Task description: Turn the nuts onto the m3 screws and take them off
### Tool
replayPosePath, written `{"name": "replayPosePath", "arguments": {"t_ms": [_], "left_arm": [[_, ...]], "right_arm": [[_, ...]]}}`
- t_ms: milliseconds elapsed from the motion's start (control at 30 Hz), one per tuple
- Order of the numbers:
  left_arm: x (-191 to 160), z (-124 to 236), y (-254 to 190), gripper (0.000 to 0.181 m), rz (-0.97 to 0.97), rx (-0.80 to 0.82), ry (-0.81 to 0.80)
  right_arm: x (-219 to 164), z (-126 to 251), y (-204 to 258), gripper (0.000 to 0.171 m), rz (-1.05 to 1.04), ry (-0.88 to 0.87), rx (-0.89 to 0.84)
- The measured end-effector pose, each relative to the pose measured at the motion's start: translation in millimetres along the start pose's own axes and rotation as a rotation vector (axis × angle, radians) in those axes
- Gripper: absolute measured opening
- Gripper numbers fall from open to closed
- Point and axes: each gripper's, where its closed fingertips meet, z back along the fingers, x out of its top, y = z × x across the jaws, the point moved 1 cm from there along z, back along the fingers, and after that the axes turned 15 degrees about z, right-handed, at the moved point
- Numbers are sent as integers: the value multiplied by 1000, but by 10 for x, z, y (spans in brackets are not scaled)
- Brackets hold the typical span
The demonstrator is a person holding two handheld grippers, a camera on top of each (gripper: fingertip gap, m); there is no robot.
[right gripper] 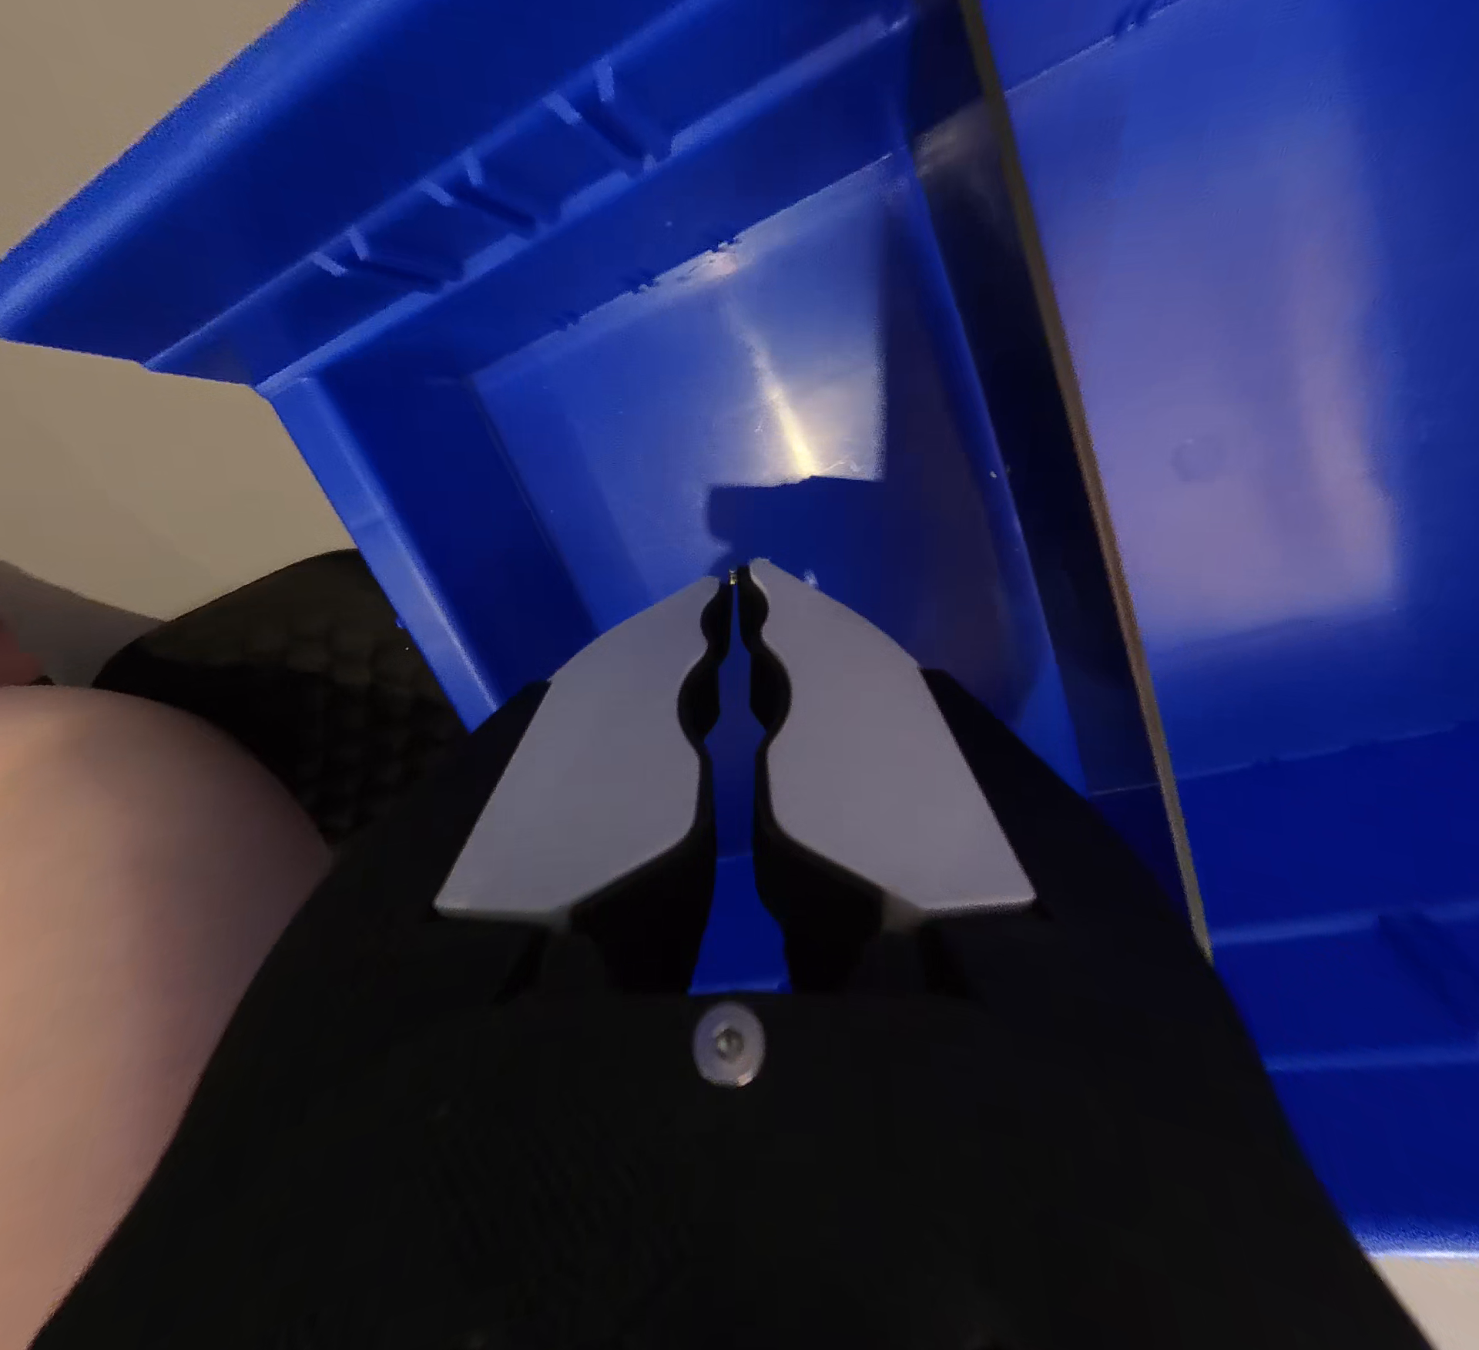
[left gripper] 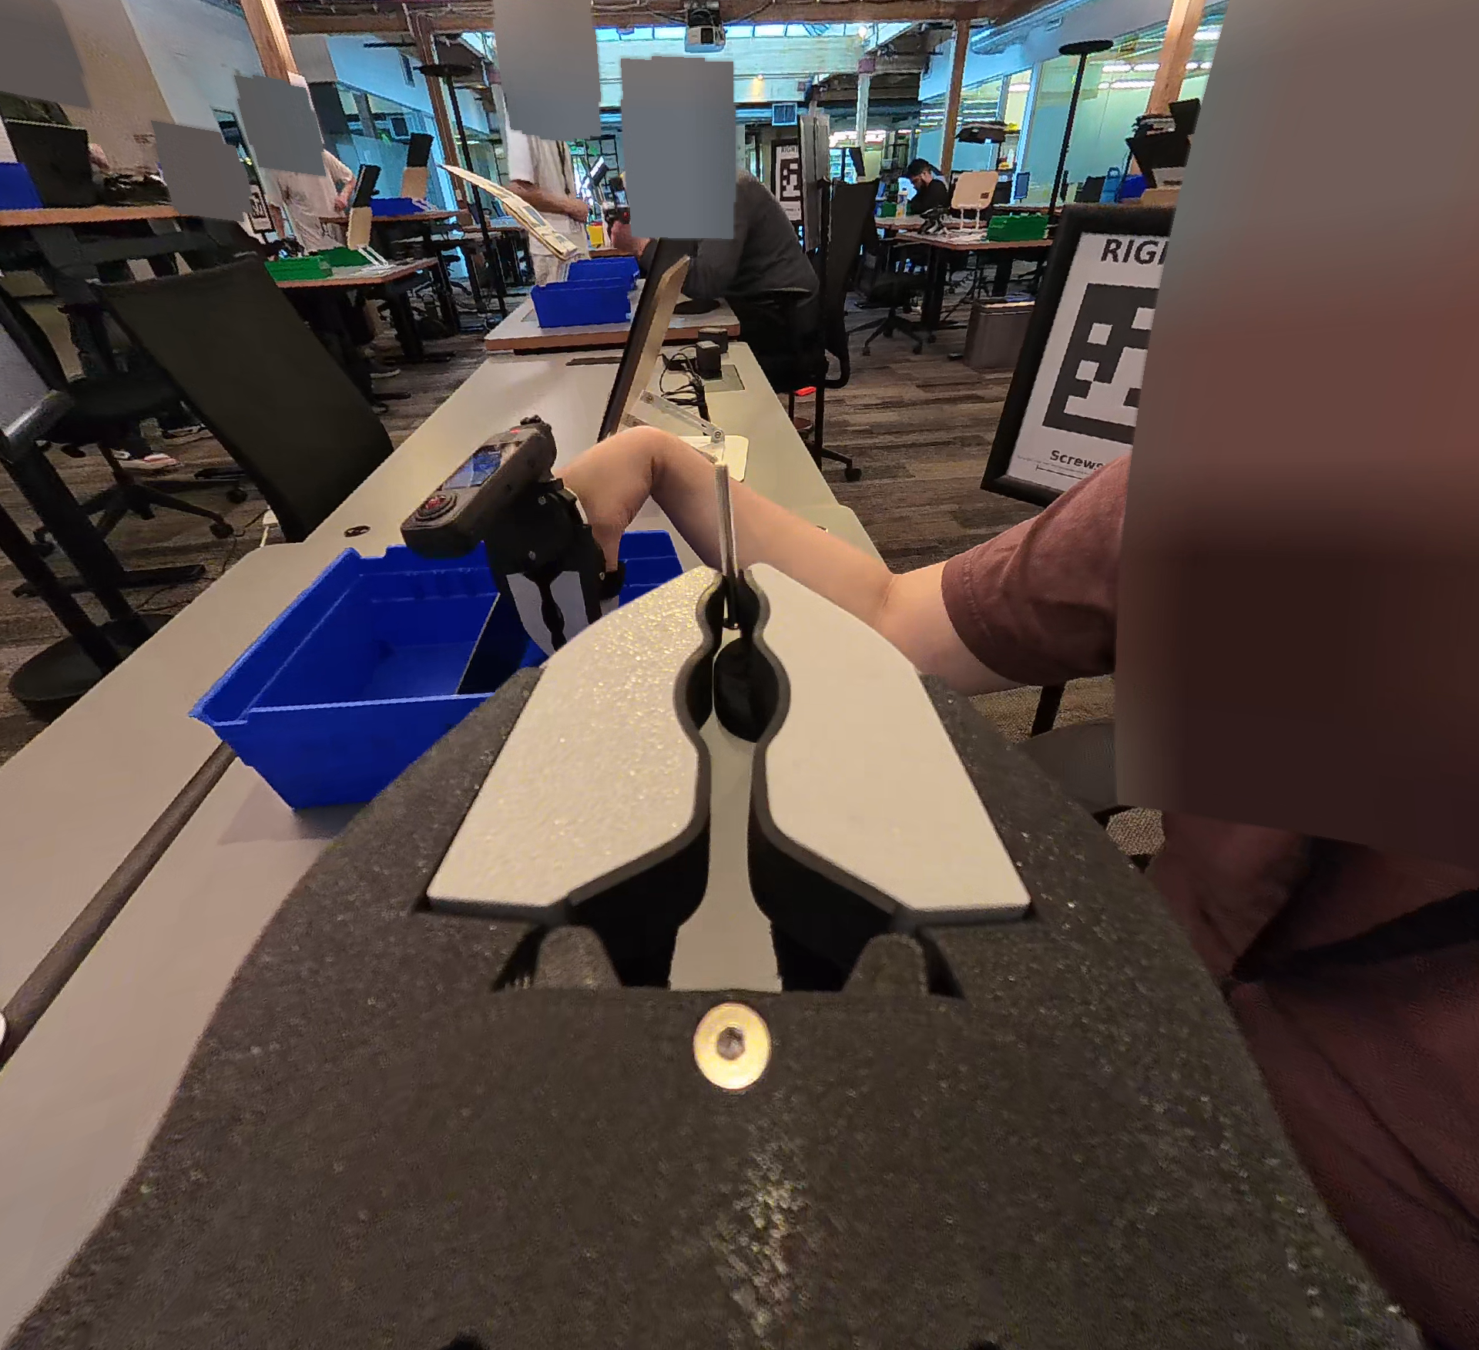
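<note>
left tool clamps upright screw | right tool pinches nut inside blue bin

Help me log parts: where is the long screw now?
In the left wrist view the long screw stands upright, pinched at the tips of the left gripper, above the blue bin.
</note>
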Motion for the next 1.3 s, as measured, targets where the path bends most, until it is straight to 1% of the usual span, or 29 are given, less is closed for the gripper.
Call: {"name": "replayPosePath", "arguments": {"t_ms": [267, 667, 800, 900, 967, 1033, 1100, 1167, 1233, 1300], "left_arm": [[-3, -6, -27, 3, -11, -2, 8], [-13, -13, -21, 3, -6, -5, 11], [-9, -11, -21, 3, -8, -3, 9], [-21, -23, 9, 3, -2, 8, 10], [-51, -42, 94, 3, 6, 51, 15], [-100, -61, 234, 3, 24, 121, 25], [-152, -80, 357, 3, 47, 173, 27], [-189, -99, 422, 3, 69, 193, 24], [-203, -109, 457, 3, 84, 203, 15], [-201, -114, 462, 3, 89, 202, 6]], "right_arm": [[3, -24, 6, 3, 0, 5, 11], [-131, -120, -31, 2, -113, 65, 60], [-68, -59, -41, 2, -104, 26, 40], [29, 131, -1, 2, -85, -13, -18], [247, 390, 85, 2, -4, -115, -102], [557, 722, 247, 3, 125, -257, -206], [926, 1096, 426, 12, 282, -427, -349], [1305, 1454, 660, 14, 420, -621, -450], [1699, 1779, 902, 23, 498, -845, -485], [2052, 2011, 1125, 27, 527, -1065, -439]]}}
